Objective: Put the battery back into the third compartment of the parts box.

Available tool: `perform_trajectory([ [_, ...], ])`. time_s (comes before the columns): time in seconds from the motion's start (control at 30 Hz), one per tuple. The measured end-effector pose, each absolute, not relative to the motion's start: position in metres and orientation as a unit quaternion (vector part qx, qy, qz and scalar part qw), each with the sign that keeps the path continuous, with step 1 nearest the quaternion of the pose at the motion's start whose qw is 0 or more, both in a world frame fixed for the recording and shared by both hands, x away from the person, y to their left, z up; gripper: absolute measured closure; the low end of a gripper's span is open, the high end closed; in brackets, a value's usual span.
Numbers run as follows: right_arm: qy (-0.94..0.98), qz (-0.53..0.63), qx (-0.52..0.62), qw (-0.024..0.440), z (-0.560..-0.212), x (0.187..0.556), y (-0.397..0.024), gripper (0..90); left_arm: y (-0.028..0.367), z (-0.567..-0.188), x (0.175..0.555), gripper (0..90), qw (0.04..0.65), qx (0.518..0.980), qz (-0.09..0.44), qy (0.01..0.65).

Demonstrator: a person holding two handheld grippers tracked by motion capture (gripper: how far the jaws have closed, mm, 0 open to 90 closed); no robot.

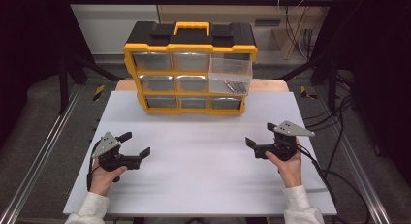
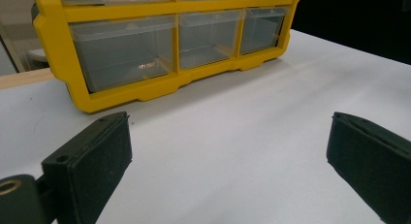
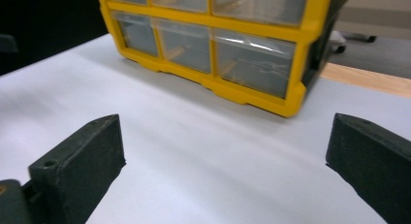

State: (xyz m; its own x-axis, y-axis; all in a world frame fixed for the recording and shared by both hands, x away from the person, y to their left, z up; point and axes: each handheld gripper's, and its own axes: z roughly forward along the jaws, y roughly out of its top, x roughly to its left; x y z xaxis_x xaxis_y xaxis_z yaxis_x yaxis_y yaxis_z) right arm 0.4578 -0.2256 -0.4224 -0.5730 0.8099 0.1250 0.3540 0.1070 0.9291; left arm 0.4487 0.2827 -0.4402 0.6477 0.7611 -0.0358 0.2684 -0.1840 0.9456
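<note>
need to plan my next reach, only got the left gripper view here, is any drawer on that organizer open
Observer: Yes, the high view shows one clear drawer pulled out at the right of the yellow organizer.
Operator: anything in it
Observer: A few thin dark rods lie on its floor.
Operator: where's the right gripper
Observer: The right gripper is low over the white table, jaws wide apart, nothing between them.
Operator: and the left one from above
Observer: The left gripper is also open and holds nothing, well short of the organizer.
</note>
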Motion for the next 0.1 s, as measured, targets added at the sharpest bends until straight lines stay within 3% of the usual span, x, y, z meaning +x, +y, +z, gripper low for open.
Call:
perform_trajectory([
  [0.1,0.704,0.538,0.415,0.205,-0.4313,0.4534,-0.2313,0.7,0.2820,-0.4402,0.4486,2.0,0.534,0.734,0.231,0.350],
])
